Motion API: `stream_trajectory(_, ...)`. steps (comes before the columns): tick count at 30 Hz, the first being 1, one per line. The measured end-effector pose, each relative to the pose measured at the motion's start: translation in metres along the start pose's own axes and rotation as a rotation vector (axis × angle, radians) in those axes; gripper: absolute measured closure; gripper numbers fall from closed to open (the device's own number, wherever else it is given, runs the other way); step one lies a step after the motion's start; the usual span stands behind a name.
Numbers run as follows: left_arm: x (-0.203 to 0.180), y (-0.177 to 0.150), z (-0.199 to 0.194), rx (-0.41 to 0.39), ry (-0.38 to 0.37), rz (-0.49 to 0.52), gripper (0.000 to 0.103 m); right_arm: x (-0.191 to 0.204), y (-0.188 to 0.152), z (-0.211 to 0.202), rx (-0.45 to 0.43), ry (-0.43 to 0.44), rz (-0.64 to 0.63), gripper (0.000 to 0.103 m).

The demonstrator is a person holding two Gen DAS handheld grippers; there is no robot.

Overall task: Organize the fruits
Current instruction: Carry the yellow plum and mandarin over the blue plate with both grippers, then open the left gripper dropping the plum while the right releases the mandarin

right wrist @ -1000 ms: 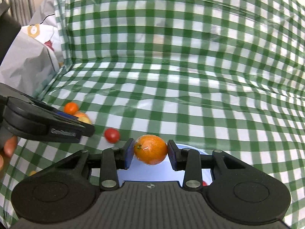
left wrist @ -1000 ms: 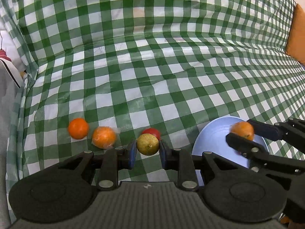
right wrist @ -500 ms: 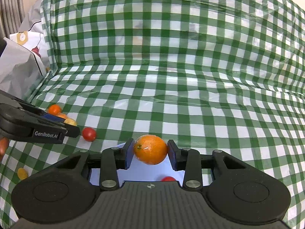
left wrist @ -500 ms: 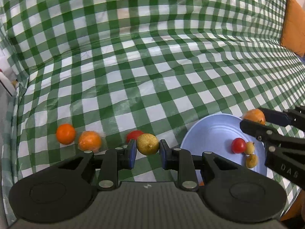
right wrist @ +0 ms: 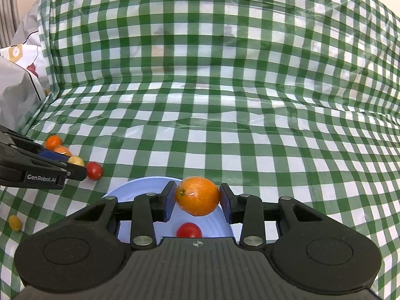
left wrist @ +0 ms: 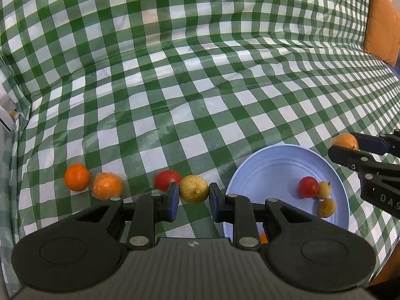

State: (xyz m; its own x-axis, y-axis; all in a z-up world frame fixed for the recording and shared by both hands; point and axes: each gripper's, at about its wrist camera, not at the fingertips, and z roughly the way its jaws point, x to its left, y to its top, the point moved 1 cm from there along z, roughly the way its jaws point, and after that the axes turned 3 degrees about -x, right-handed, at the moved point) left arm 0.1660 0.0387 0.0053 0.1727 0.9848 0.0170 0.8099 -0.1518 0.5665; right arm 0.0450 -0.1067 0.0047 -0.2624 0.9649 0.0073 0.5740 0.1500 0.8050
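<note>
Green-checked glossy cloth [left wrist: 200, 87] is spreading wide and bare beyond the fruit.
A blue plate [left wrist: 270, 165] is lying near its front edge, holding a tomato [left wrist: 308, 187]. The right gripper [right wrist: 197, 198] is gripping an orange [right wrist: 197, 196] over the plate; the left gripper [left wrist: 194, 196] is pinching a rough yellow fruit [left wrist: 194, 192] beside it, two mandarins [left wrist: 77, 177] sitting further left.
</note>
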Motion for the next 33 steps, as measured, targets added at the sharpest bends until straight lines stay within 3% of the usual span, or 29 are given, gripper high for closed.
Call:
stream_trajectory(8, -0.005, 0.000, 0.001, 0.004, -0.014, 0.015, 0.075, -0.005, 0.000, 0.000, -0.001, -0.014, 0.007, 0.064)
stream_trajectory(17, -0.037, -0.007, 0.005, 0.022, -0.098, 0.080, 0.075, -0.003, -0.002, 0.002, 0.010, -0.016, 0.008, 0.064)
stream_trajectory(33, -0.060, -0.017, 0.010, 0.046, -0.133, 0.150, 0.075, 0.002, -0.004, 0.006, 0.025, -0.003, 0.001, 0.063)
